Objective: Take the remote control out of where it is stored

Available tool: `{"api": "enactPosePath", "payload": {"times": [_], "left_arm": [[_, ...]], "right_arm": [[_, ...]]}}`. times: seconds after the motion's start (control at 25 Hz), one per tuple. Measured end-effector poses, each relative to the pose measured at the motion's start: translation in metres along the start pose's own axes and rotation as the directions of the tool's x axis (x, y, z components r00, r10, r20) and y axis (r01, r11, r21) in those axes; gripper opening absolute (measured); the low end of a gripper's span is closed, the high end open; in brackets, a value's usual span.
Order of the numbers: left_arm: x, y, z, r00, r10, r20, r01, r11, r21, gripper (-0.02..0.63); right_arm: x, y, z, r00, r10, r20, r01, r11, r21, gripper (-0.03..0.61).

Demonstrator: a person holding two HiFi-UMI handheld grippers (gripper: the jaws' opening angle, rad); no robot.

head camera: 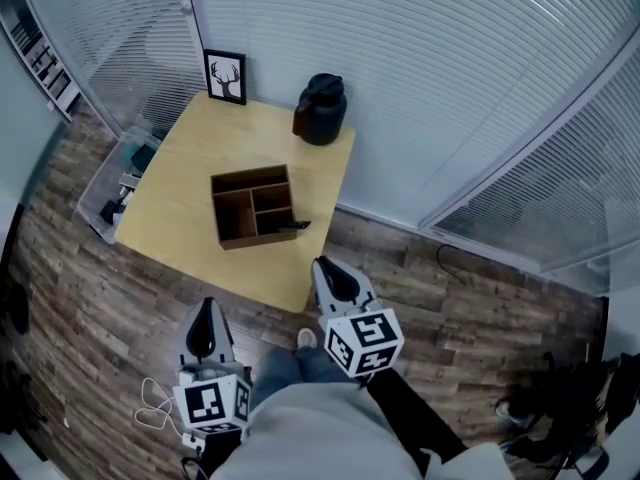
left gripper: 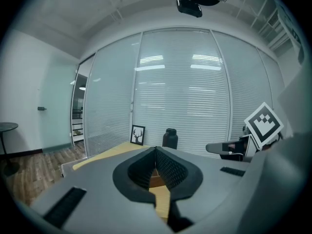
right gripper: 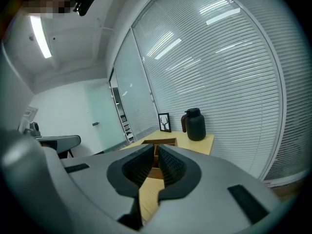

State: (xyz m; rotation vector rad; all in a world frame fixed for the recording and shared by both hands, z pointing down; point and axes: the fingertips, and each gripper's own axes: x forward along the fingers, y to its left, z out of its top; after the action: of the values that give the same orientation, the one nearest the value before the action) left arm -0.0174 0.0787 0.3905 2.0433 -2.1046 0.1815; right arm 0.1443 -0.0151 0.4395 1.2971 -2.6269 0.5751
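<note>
Remote control [head camera: 291,227] lies in the front compartment of the wooden organiser box [head camera: 229,181], centre of the head view on the table [head camera: 185,173]. Its long axis runs left-right, with the right end poking past the box's right wall. Left gripper [head camera: 206,306] and right gripper [head camera: 322,266] sit lower centre, both with fingers pressed together and empty.

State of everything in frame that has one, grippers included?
Left gripper: shut, empty, short of the table.
Right gripper: shut, empty, short of the table.
Black remote control: lying in the box, one end poking over its wall.
Brown wooden divided box: open-topped, flat on the light wooden table.
Black lidded jug: upright, lid on.
Black-framed deer picture: standing upright.
</note>
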Motion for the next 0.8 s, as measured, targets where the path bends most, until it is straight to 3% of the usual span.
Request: {"api": "enactPosePath", "payload": {"times": [0.56,0.8], "left_arm": [[0.050,0.035,0.016,0.998,-0.061,-0.019,0.061,0.998,0.003,0.009],[0.075,0.057,0.025,0.994,-0.107,-0.010,0.107,0.994,0.018,0.009]], "right_arm": [[0.047,-0.001,0.011,0.997,-0.069,-0.017,0.069,0.998,-0.002,0.012],[0.069,-0.004,0.011,0.992,-0.128,-0.019,0.128,0.992,0.007,0.052]]}}
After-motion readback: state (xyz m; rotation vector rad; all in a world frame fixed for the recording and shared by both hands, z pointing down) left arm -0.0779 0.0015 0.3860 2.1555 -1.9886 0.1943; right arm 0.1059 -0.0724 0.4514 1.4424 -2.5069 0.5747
